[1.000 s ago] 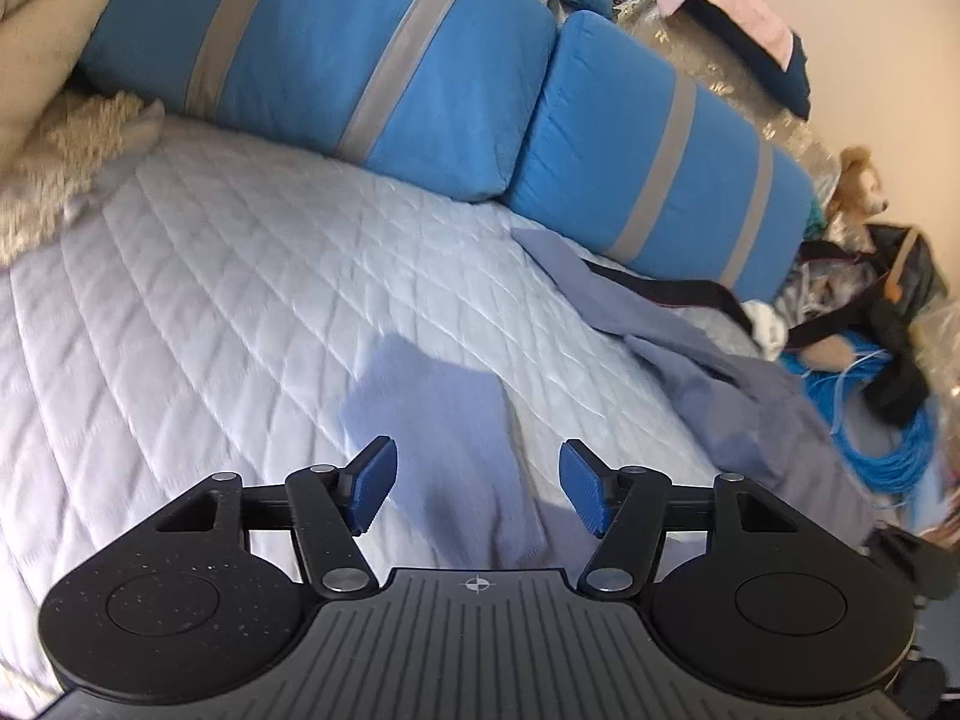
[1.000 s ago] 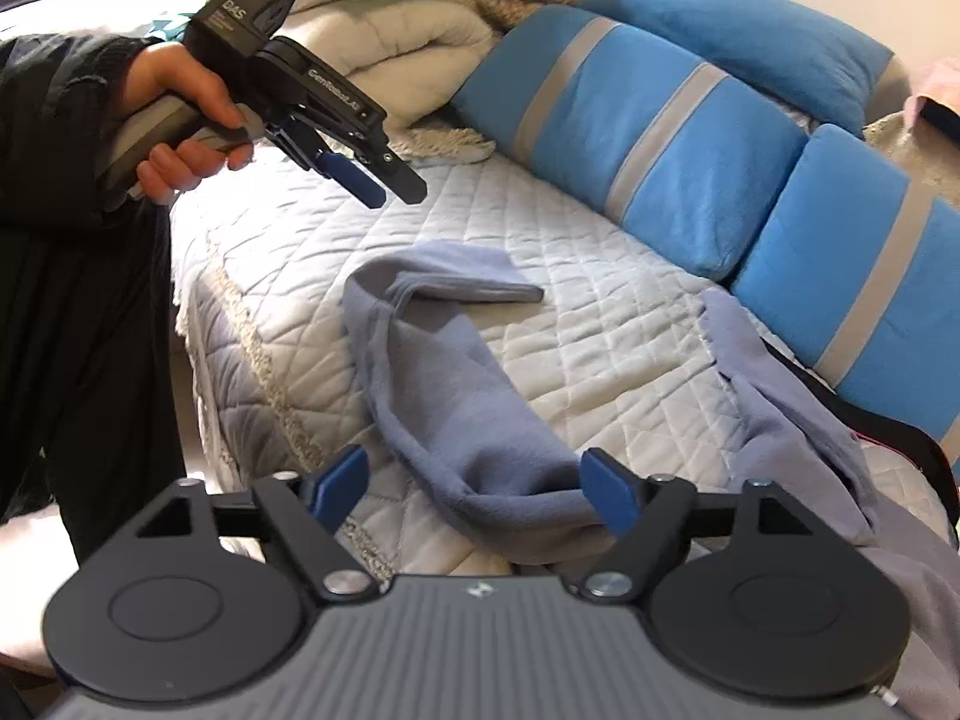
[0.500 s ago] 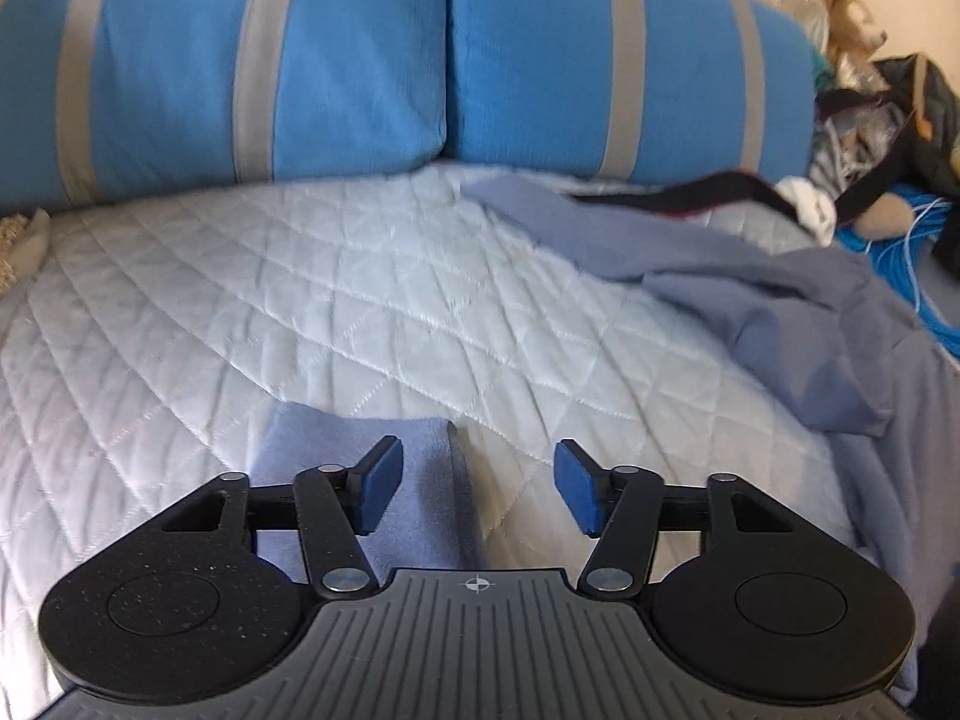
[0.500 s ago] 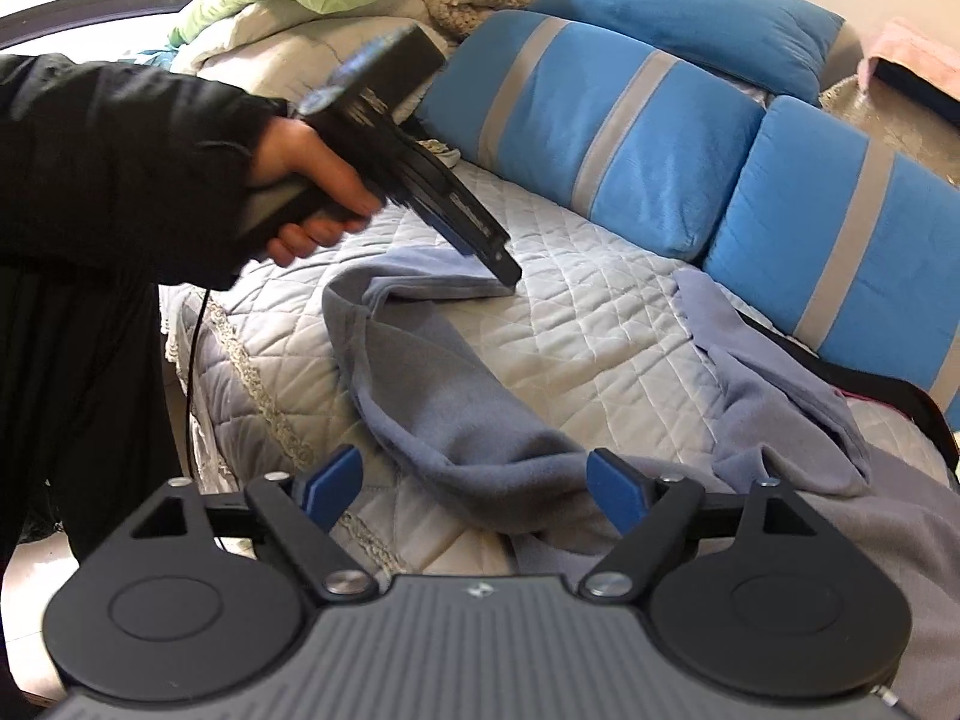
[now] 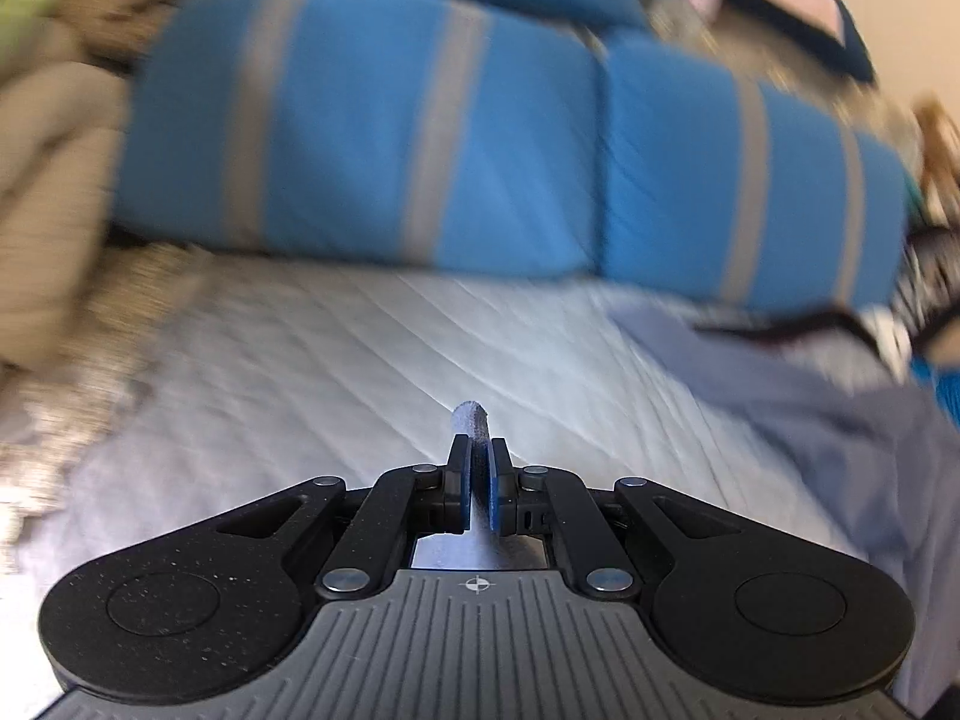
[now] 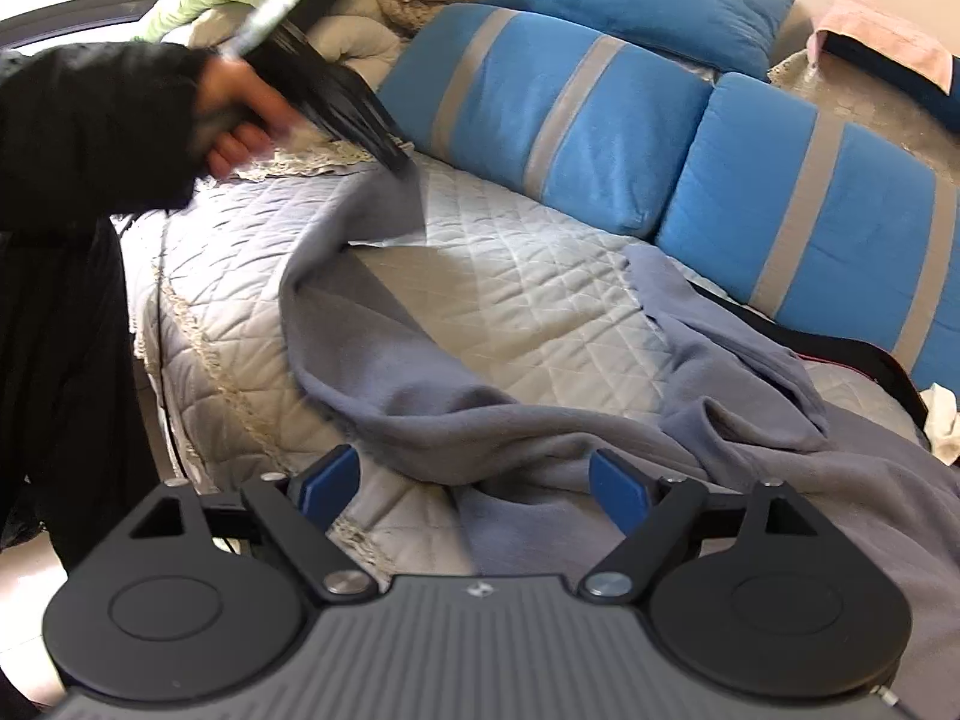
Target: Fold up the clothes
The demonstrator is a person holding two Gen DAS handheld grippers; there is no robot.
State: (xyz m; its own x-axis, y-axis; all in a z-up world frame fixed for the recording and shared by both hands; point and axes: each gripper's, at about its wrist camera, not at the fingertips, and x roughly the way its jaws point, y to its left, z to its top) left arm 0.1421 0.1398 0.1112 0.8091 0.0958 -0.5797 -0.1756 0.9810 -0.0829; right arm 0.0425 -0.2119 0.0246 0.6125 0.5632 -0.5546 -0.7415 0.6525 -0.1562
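Observation:
A grey-blue fleece garment [image 6: 420,378] lies spread over the quilted bed [image 6: 522,288]; more of it shows at the right of the left wrist view [image 5: 840,414]. My left gripper [image 5: 478,450] is shut on the end of one sleeve [image 5: 471,417], which pokes out between the pads. In the right wrist view the left gripper [image 6: 402,171] holds that sleeve end lifted off the bed toward the far left. My right gripper [image 6: 474,480] is open and empty, low over the garment's body near the bed's front edge.
Two blue cushions with grey stripes [image 6: 570,120] [image 5: 390,138] line the back of the bed. Piled beige and green bedding [image 6: 360,6] sits at the far left. A black strap [image 6: 864,354] and clutter lie at the right. My black-sleeved arm [image 6: 90,120] is at the left.
My left gripper has closed on the sleeve end and lifted it up and toward the far left, stretching the sleeve out. My right gripper stays open and has come slightly closer to the garment.

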